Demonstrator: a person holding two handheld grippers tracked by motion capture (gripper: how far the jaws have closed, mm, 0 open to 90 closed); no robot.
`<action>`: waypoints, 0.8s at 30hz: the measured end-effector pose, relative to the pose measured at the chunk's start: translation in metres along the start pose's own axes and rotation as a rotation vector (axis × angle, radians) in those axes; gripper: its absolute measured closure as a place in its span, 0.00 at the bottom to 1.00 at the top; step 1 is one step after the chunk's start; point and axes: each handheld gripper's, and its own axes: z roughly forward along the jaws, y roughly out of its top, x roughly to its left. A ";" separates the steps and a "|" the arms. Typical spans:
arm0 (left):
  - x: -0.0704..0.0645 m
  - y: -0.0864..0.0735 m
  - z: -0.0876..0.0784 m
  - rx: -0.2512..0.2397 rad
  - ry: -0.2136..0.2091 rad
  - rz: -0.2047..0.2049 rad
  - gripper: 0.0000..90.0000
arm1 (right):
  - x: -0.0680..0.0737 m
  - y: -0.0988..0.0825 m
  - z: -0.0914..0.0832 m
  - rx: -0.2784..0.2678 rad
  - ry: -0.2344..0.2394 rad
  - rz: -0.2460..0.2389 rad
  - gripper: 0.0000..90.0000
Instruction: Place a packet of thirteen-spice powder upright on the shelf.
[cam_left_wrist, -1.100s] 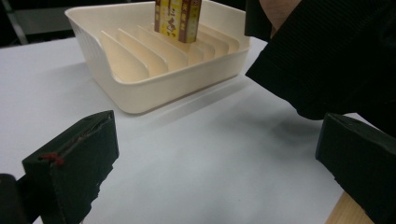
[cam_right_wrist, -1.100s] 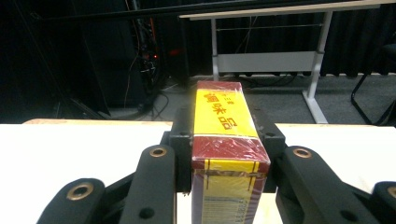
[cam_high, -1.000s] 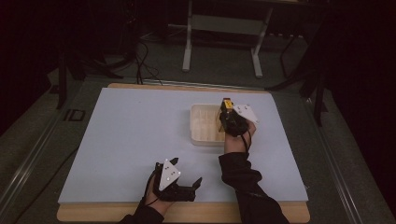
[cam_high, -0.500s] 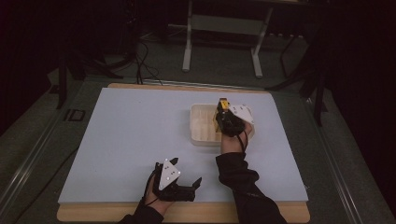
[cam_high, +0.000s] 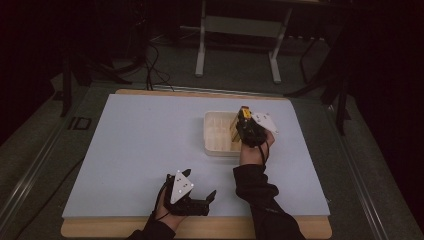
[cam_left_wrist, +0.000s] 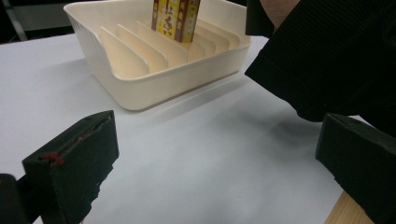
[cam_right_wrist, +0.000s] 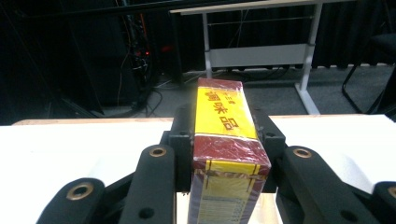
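A tall yellow and dark-red box (cam_right_wrist: 226, 135) stands upright between the jaws of my right gripper (cam_right_wrist: 223, 116), which is shut on its two sides. In the high view the right gripper (cam_high: 244, 120) holds the box (cam_high: 244, 112) over the right part of a cream tray (cam_high: 214, 136) with upright dividers. From the left gripper view the box (cam_left_wrist: 175, 18) has its lower end down among the dividers of the tray (cam_left_wrist: 154, 88); whether it rests on the bottom is hidden. My left gripper (cam_high: 201, 181) lies near the table's front edge, its jaws (cam_left_wrist: 219, 140) wide open with nothing between them.
The tray sits on a pale blue mat (cam_high: 140, 150) over a wooden table whose edge (cam_high: 200, 229) shows at the front. The person's dark right sleeve (cam_left_wrist: 336, 51) reaches across between the left gripper and the tray. A metal table frame (cam_high: 240, 30) stands behind.
The right gripper with the box has shifted only slightly over the tray. The left gripper has kept still.
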 end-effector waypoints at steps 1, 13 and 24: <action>0.000 0.000 0.000 0.000 -0.002 -0.001 0.00 | 0.000 0.000 0.000 -0.003 -0.008 -0.001 0.75; 0.001 0.000 0.000 0.002 -0.003 -0.003 0.00 | 0.008 -0.012 0.010 0.022 -0.013 0.006 0.75; 0.001 0.000 0.001 0.002 -0.004 -0.008 0.00 | 0.014 -0.029 0.017 0.039 -0.025 -0.018 0.75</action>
